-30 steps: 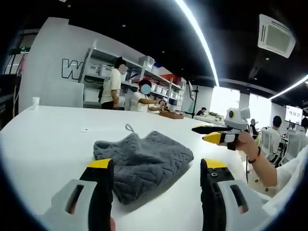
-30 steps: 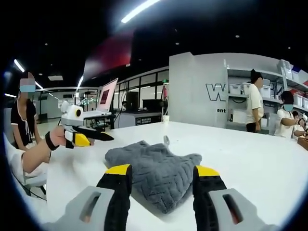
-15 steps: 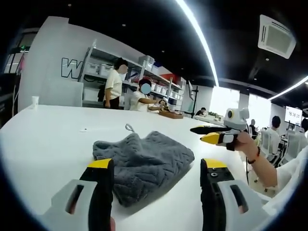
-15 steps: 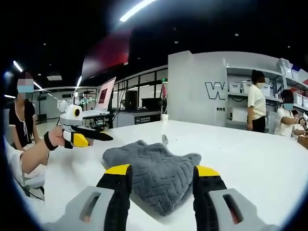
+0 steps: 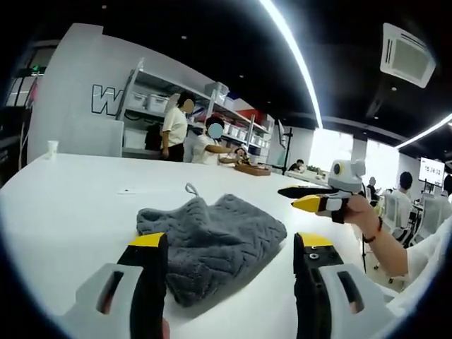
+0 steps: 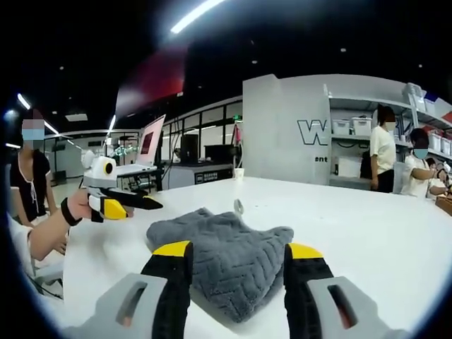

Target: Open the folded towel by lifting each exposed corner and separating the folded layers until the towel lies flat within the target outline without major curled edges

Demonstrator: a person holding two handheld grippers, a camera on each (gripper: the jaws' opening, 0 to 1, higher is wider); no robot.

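Note:
A folded grey towel (image 5: 212, 236) with a zigzag weave lies on the white table (image 5: 78, 198), a small hanging loop (image 5: 189, 188) at its far edge. My left gripper (image 5: 229, 247) is open just short of the towel, nothing between its jaws. The right gripper (image 5: 311, 198) comes in from the right, held in a hand above the table beside the towel. In the right gripper view the same towel (image 6: 222, 254) lies ahead of my open right gripper (image 6: 236, 254), and the left gripper (image 6: 127, 203) hovers at the left, beside the towel.
A small white cup (image 5: 52, 149) stands at the table's far left edge. Two people (image 5: 176, 131) stand at shelves (image 5: 141, 106) behind the table. Another person (image 6: 32, 180) stands at the left in the right gripper view, near a laptop (image 6: 152, 145).
Both views have shifted slightly as the hands drift. A person at the shelves has walked a little to the right. The towel has not moved.

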